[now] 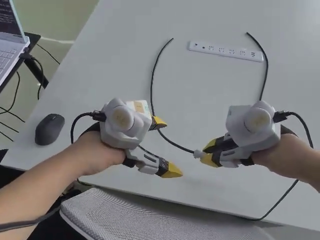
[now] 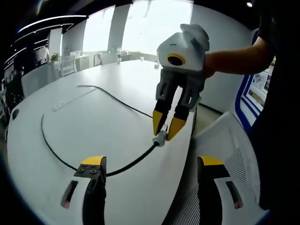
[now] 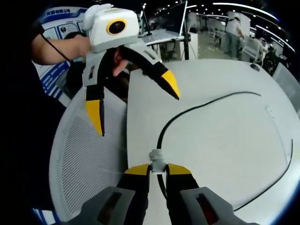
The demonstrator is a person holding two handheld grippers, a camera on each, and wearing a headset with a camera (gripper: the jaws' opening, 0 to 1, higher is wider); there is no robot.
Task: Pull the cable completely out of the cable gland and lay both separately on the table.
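White bench (image 1: 210, 80) carries a long black cable (image 1: 152, 85) looping across it, a power strip (image 1: 225, 51) at the far side and a mouse (image 1: 49, 128) near the left edge. Left tongs (image 1: 167, 147) sit over the near edge, jaws wide, holding nothing. Right tongs (image 1: 205, 152) are narrow, pinching the small white cable gland (image 1: 198, 154) at their tips, with the cable running out of it.
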